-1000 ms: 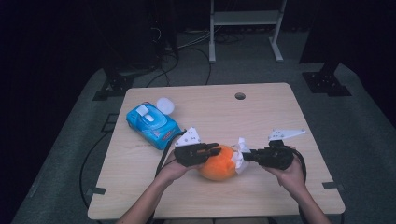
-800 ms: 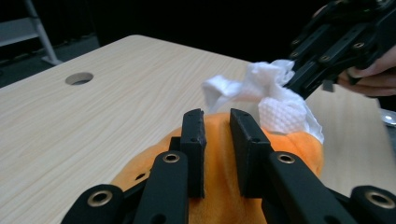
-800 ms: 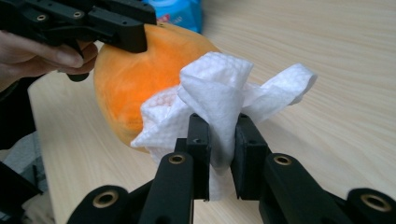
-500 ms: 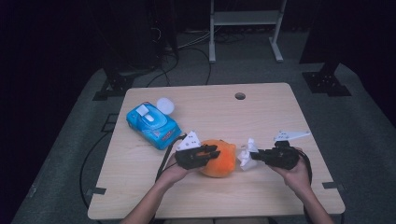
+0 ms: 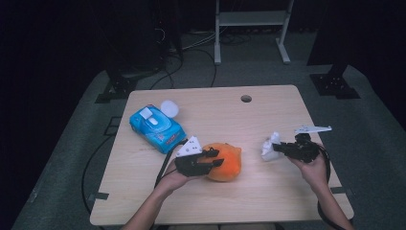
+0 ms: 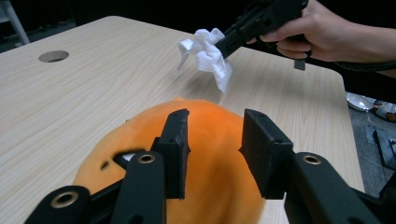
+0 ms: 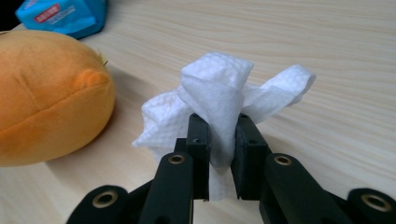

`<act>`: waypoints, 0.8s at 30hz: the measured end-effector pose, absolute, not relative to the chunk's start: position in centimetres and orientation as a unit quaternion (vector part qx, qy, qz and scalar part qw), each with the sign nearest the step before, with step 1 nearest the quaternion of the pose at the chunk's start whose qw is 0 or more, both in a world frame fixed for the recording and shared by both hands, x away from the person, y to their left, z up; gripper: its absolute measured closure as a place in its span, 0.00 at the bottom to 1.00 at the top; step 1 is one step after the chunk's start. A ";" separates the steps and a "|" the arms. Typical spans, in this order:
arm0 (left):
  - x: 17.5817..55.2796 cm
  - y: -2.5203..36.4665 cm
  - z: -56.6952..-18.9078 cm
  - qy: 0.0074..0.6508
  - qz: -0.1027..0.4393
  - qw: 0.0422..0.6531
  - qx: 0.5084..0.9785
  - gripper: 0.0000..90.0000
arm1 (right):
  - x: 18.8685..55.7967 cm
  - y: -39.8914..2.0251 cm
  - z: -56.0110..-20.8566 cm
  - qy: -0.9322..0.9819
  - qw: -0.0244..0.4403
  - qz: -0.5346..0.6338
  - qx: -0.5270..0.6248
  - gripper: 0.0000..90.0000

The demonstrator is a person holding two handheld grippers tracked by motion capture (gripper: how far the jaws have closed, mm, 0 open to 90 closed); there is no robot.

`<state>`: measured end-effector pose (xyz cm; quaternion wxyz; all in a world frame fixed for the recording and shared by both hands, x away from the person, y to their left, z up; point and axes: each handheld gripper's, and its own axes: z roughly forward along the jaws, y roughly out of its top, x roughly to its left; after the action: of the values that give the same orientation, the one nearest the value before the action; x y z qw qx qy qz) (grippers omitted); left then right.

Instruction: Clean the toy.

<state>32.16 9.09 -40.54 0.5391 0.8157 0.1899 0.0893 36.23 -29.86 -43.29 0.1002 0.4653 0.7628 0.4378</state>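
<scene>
Pale wooden table (image 5: 268, 120), rectangular, round hole near its far edge. Blue soft pack of wet wipes (image 5: 157, 127) lies at far left, long axis running diagonally from far-left to near-right, white flip lid on top; a small white round cap (image 5: 169, 108) just beside its far end.

Round orange plush toy (image 5: 225, 161) rests on the table near centre, slightly left. It is wider than tall; in the right gripper view (image 7: 46, 93) its long axis lies level with the tabletop.

Left gripper (image 5: 210, 160) sits over the plush toy's left side. In the left gripper view (image 6: 212, 140) the jaws have just been opening; they stand apart, pads clear of the orange fabric behind them.

Right gripper (image 7: 219, 140) pinches a crumpled white paper tissue (image 7: 224, 98), folds splaying upward past the jaws. High view: tissue (image 5: 269, 147) well right of the toy, low over the table.
</scene>
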 end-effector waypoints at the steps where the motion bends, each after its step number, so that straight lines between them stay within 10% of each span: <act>1: 32.1 9.2 -40.5 0.189 0.090 0.540 0.815 0.66 | 36.4 -30.0 -43.3 0.761 0.104 0.435 0.470 0.84; 24: 32.1 13.3 -39.6 0.243 0.120 0.536 0.800 0.39 | 35.7 -31.7 -43.0 0.750 0.110 0.456 0.466 0.54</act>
<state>32.09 13.27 -39.57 0.5356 0.7997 0.2433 0.1203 35.74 -31.67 -42.99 0.1101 0.4660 0.7503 0.4559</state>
